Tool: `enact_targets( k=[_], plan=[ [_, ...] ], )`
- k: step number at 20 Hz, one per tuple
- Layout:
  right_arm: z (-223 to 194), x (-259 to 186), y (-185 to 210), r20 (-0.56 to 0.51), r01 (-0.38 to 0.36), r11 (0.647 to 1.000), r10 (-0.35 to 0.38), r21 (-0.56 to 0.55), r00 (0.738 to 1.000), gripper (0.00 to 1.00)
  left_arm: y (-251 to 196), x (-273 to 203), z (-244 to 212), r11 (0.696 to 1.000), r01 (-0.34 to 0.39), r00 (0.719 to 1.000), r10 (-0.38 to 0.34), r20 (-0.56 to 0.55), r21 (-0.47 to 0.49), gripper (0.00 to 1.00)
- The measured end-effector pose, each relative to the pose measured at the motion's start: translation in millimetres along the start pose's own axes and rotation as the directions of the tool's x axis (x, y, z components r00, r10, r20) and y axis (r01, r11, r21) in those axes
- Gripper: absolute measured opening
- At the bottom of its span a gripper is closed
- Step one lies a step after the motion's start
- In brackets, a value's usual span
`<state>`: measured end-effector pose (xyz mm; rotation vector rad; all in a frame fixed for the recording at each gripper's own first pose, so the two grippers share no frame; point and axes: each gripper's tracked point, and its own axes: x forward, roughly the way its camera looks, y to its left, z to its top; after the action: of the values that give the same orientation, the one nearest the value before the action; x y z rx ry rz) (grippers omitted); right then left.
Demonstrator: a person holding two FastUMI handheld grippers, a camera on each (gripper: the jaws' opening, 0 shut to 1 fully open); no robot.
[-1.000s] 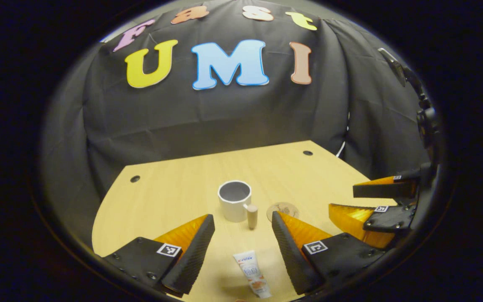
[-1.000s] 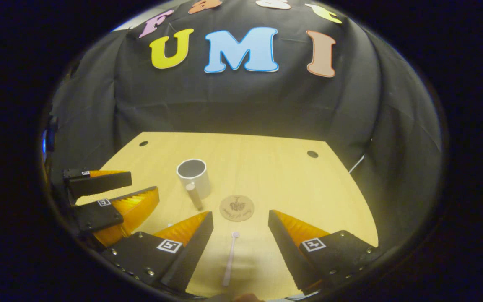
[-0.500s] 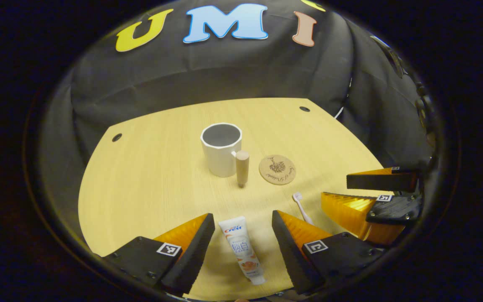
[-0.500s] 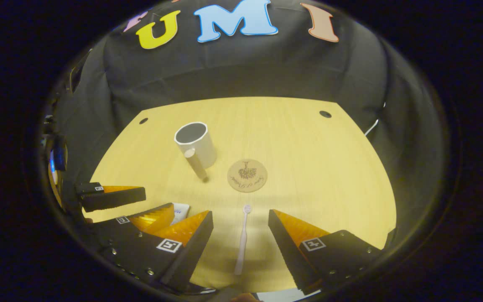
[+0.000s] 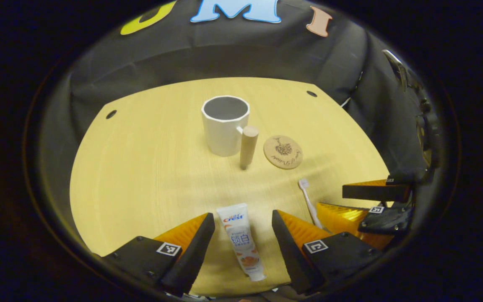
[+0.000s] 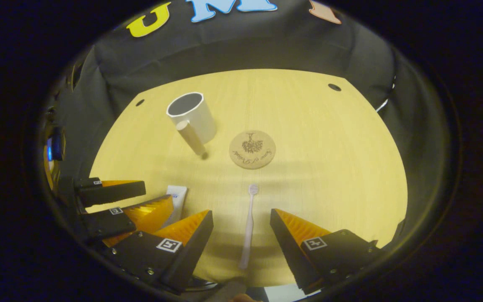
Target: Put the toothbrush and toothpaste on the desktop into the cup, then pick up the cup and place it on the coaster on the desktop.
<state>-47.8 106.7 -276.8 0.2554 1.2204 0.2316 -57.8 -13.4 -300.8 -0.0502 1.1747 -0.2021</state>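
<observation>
Left gripper (image 5: 241, 235): fingers apart, nothing clamped, straddling one white toothpaste tube (image 5: 241, 241) with red-blue print and white cap, lying flat on the light wood tabletop (image 5: 141, 176), cap end toward the camera. Contact with the tube: can't tell.

Right gripper (image 6: 241, 235): fingers apart, nothing clamped. One pale slim toothbrush (image 6: 248, 226) lies flat between them, head pointing away from the gripper.

Ahead of both grippers: one white faceted ceramic cup (image 5: 224, 130), upright, grey inside, with a round wooden peg handle (image 5: 248, 147) on the side facing the grippers. One round cork coaster (image 5: 283, 152) with a dark printed motif sits just beside the cup, to its right in the left gripper view, near but apart.

Count: 1 tube, 1 brush, 1 cup, 1 coaster.
</observation>
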Motion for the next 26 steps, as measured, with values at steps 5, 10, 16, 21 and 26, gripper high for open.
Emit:
enact_targets(
  k=[5, 10, 16, 21, 26],
  plan=[
    [-22.6, 17.1, -4.5, -0.131, 0.021, 1.000, -0.021, 0.002, 0.991, 0.90, 5.5, 14.4, -26.1, 0.998, -0.009, 0.988, -0.001, -0.154, -0.064, 0.93],
    [-46.8, 37.2, 1.6, -0.251, 0.005, 0.999, 0.009, 0.053, 0.968, 0.90, 6.0, 29.2, -48.6, 0.992, -0.005, 0.966, -0.027, -0.257, -0.124, 0.93],
    [-53.7, 44.4, 1.8, -0.324, 0.031, 0.997, -0.005, 0.075, 0.946, 0.86, 4.6, 34.9, -62.1, 0.990, -0.001, 0.946, -0.044, -0.322, -0.138, 0.88],
    [-59.8, 44.4, -5.6, -0.350, 0.082, 0.997, -0.077, 0.000, 0.934, 0.63, 3.4, 36.1, -62.0, 0.990, -0.001, 0.942, -0.046, -0.331, -0.141, 0.64],
    [-61.2, 44.6, -9.1, -0.356, 0.115, 0.993, -0.115, -0.022, 0.927, 0.30, 4.0, 35.1, -61.7, 0.991, -0.011, 0.944, -0.035, -0.329, -0.137, 0.58]
  ],
)
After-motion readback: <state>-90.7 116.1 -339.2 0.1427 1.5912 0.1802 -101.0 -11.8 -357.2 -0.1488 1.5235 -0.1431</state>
